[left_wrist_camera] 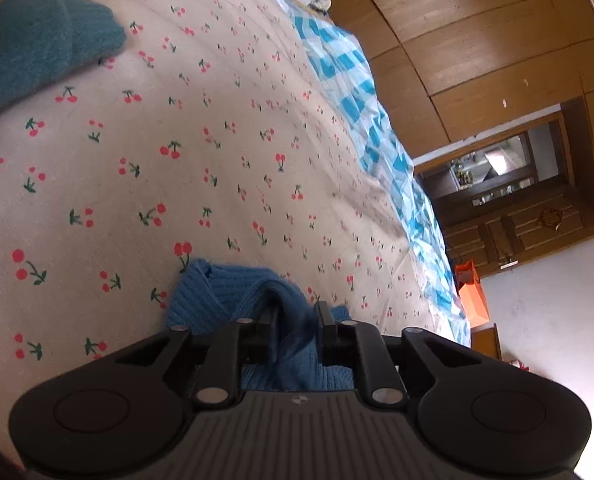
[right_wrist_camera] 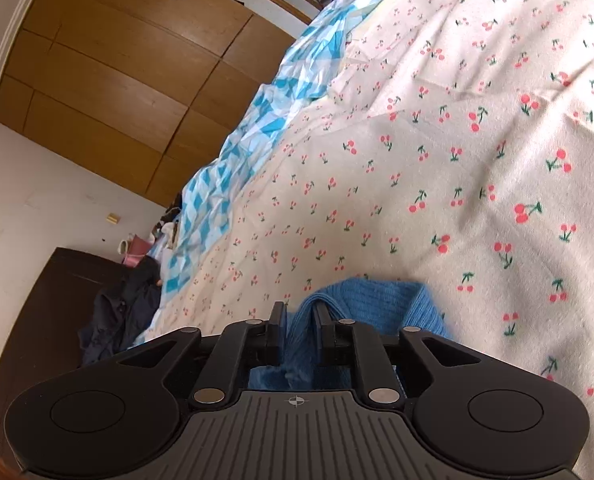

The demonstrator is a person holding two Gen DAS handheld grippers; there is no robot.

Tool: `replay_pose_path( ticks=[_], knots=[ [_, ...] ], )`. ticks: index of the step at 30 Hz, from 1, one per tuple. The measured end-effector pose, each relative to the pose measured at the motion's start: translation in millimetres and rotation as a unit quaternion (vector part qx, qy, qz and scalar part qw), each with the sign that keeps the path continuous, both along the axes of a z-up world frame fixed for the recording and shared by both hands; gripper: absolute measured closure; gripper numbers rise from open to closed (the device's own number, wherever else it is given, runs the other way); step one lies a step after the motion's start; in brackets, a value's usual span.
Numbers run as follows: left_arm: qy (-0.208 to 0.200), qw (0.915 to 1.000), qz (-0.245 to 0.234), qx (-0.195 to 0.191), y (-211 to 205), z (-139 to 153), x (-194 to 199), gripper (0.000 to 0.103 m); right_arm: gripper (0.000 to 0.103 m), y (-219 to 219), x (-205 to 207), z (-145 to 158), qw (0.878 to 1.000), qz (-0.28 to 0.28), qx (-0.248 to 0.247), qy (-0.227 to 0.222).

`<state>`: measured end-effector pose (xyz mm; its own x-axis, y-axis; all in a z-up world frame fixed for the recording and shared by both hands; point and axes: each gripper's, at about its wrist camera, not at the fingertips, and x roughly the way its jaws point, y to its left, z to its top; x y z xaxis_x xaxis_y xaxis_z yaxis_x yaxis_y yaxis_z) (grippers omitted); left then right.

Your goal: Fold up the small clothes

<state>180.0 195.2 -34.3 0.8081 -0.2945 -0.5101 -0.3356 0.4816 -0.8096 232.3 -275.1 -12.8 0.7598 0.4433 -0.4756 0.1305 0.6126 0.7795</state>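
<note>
My left gripper is shut on a bunched fold of a blue knit garment, held just over the cherry-print bedsheet. My right gripper is shut on another part of the same blue knit garment, also low over the cherry-print sheet. Most of the garment is hidden under the gripper bodies in both views.
A folded teal knit item lies at the far left of the bed. A blue-and-white checked quilt runs along the bed's far edge, also in the right wrist view. Wooden wardrobe, dark clothes, orange bag stand beyond.
</note>
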Motion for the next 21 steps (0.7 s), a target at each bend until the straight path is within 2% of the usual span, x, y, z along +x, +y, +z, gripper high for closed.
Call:
replay_pose_path(
  ticks=[2, 4, 8, 12, 18, 21],
  knots=[
    [-0.010, 0.9998, 0.015, 0.005, 2, 5, -1, 0.064, 0.085, -1, 0, 2, 1.000, -0.003, -0.011, -0.006],
    [-0.015, 0.9995, 0.023, 0.014, 4, 9, 1, 0.060, 0.080, -2, 0, 3, 1.000, -0.005, -0.020, -0.011],
    [-0.008, 0.9993, 0.022, 0.031, 5, 12, 2, 0.059, 0.075, -3, -6, 5, 0.999, -0.009, -0.039, -0.017],
    [0.002, 0.9979, 0.004, 0.064, 2, 15, -18, 0.058, 0.075, -4, -22, 12, 0.995, -0.001, -0.094, -0.029],
    [0.030, 0.9956, -0.027, 0.085, -4, 10, -51, 0.055, 0.074, 6, -47, 2, 0.983, 0.060, -0.174, -0.011],
    [0.035, 0.9918, -0.041, 0.116, -12, 11, -63, 0.054, 0.074, 16, -54, -2, 0.974, 0.086, -0.208, -0.008]
  ],
)
